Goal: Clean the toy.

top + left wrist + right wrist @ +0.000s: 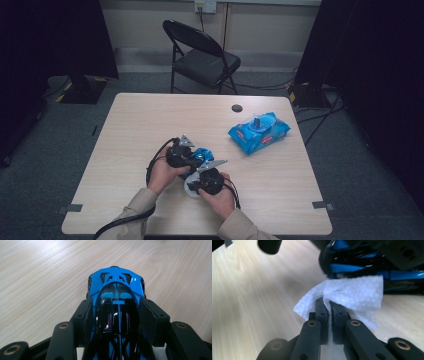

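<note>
Right, I've got the toy car (116,305) clamped in the left gripper (117,315), pads on both flanks at the cabin, nose pointing away over the counter (37,277). In the high view it sits near-centre, a bit left, btwn my two hands. The right gripper (329,312) is pinched nearly shut on a white wipe (354,296), folded edge pressed up against the car's lower side.

Handling, as I judge it: the car is a light, hard plastic shell w/ glossy paint, so it'll be slippery under rubber pads and the thin fins and struts at the nose look fragile. Best hold is where I am now, across the widest, stiffest part of the body; I wouldn't squeeze harder or shift toward the nose. The wipe is soft, limp, prob damp; it bunches and can slide out of the pinch, so it needs a deep grip on a doubled fold, not a corner.

The wipes pack (259,131), blue, lies far right on the counter, well apart from the hands. A folding chair (202,55) stands beyond the far edge.
</note>
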The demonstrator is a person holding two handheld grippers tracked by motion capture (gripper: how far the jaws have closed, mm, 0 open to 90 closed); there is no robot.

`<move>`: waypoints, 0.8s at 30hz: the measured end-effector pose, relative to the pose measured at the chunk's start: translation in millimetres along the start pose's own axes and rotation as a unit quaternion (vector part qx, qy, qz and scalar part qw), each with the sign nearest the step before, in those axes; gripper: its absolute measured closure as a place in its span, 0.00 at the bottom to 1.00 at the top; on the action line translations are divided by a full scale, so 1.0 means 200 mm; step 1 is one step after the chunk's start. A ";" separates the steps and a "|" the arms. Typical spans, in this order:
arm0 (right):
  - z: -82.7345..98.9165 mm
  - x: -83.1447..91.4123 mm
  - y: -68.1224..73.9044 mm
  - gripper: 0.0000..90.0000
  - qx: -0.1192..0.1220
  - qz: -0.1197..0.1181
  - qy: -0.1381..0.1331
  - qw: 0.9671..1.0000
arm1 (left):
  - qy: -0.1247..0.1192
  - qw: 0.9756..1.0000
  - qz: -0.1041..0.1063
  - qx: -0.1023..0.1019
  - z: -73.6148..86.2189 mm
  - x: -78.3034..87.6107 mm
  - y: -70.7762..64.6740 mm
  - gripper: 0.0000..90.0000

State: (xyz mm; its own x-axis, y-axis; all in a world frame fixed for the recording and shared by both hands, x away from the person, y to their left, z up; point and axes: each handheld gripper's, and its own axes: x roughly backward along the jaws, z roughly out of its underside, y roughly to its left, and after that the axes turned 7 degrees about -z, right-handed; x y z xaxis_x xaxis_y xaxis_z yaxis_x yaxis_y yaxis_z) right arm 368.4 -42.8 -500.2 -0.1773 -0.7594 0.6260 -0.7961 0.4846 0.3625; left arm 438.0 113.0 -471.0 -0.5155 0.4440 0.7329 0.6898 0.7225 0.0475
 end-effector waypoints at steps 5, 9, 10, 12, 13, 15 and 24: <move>0.03 0.03 0.02 0.96 0.026 0.011 0.011 1.000 | -0.001 1.000 0.001 0.004 0.00 0.00 0.00 0.52; 0.04 0.07 0.02 0.95 0.029 0.009 0.012 0.999 | -0.001 1.000 0.000 0.005 0.00 0.00 0.00 0.52; 0.05 0.07 0.02 0.94 0.029 0.008 0.015 0.999 | -0.001 1.000 -0.001 0.005 0.00 0.00 0.00 0.52; 0.05 0.09 0.01 0.92 0.033 0.012 0.018 0.999 | -0.001 1.000 -0.001 0.005 0.00 0.00 0.00 0.52; 0.05 0.10 0.01 0.91 0.032 0.013 0.019 0.999 | -0.002 1.000 -0.001 0.008 0.00 0.00 0.00 0.52; 0.06 0.12 0.00 0.89 0.033 0.018 0.020 0.999 | -0.004 1.000 0.000 0.012 0.01 0.00 0.00 0.51; 0.06 0.24 -0.03 0.71 0.030 0.039 0.006 0.999 | 0.006 1.000 -0.004 0.021 -0.01 0.01 0.00 0.39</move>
State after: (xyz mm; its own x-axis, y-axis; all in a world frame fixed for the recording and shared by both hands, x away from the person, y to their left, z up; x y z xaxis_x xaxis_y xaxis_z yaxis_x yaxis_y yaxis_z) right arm 359.0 -86.7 -480.8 -0.2334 -0.7151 0.6589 -0.8132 0.5150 0.2710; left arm 438.3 113.8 -467.8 -0.5146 0.4320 0.7406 0.6638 0.7475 0.0252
